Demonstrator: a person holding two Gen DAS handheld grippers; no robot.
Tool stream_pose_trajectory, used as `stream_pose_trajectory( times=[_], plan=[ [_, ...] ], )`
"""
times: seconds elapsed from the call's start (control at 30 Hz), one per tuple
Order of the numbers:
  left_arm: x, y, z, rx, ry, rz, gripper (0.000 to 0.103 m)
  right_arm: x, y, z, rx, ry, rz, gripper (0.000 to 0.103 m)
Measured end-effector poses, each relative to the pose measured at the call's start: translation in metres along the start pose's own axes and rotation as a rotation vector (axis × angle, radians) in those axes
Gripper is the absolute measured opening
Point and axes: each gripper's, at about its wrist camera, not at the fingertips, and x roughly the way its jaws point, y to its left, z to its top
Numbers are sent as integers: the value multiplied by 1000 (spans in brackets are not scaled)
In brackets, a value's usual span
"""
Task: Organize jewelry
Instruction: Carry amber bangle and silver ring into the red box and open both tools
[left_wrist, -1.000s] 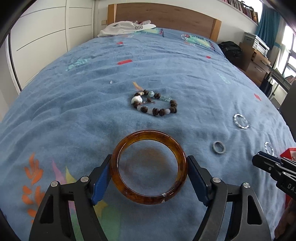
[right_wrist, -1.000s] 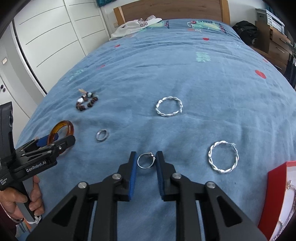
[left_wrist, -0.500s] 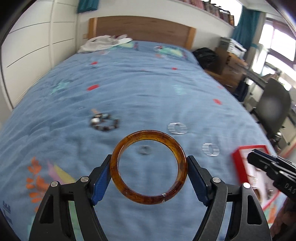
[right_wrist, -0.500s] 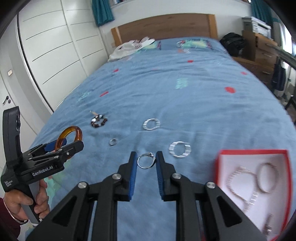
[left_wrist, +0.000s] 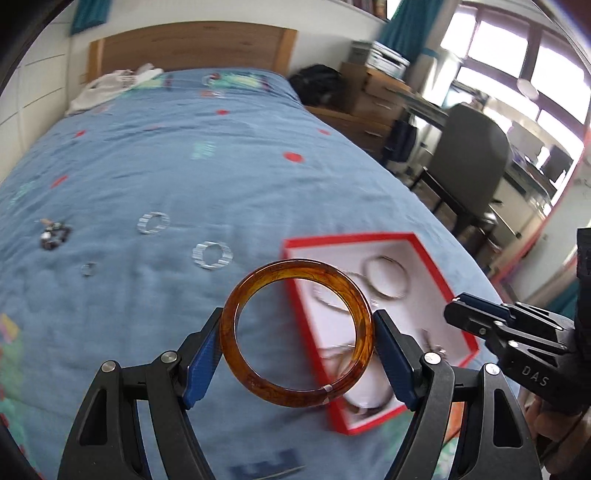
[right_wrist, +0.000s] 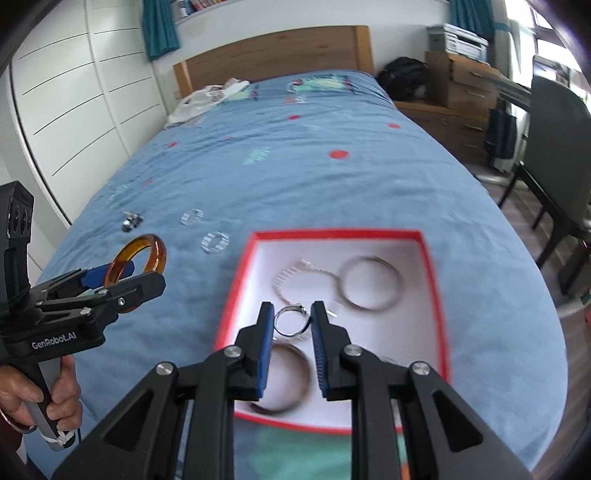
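Observation:
My left gripper (left_wrist: 297, 345) is shut on an amber bangle (left_wrist: 236, 317) and holds it in the air at the left edge of a red box (left_wrist: 436, 269) with a white inside. My right gripper (right_wrist: 292, 325) is shut on a small silver ring (right_wrist: 291, 322) and holds it over the red box (right_wrist: 236, 273). The box holds silver bangles (right_wrist: 371, 282) and a chain. The left gripper and amber bangle (right_wrist: 147, 247) also show at the left of the right wrist view.
On the blue bedspread lie two twisted silver hoops (left_wrist: 153, 222) (left_wrist: 212, 254), a small ring (left_wrist: 88, 268) and a bead bracelet (left_wrist: 55, 232). A chair (left_wrist: 469, 162) and desk stand beyond the bed's right edge. White clothing (right_wrist: 207, 98) lies by the headboard.
Both grippers have swung right and forward with their loads. The red box has come into full view below them. The loose jewelry now lies further left.

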Motion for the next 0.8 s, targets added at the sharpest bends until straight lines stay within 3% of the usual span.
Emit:
stream_pose_trajectory(
  times=[0.3,0.8],
  plan=[
    [44,-52,-21,73,94,-31,76,25,-44,-23,10,64,31,19],
    [84,-74,-44,155,158,13,76,59,-62,-35,-24,135,49,19]
  ],
)
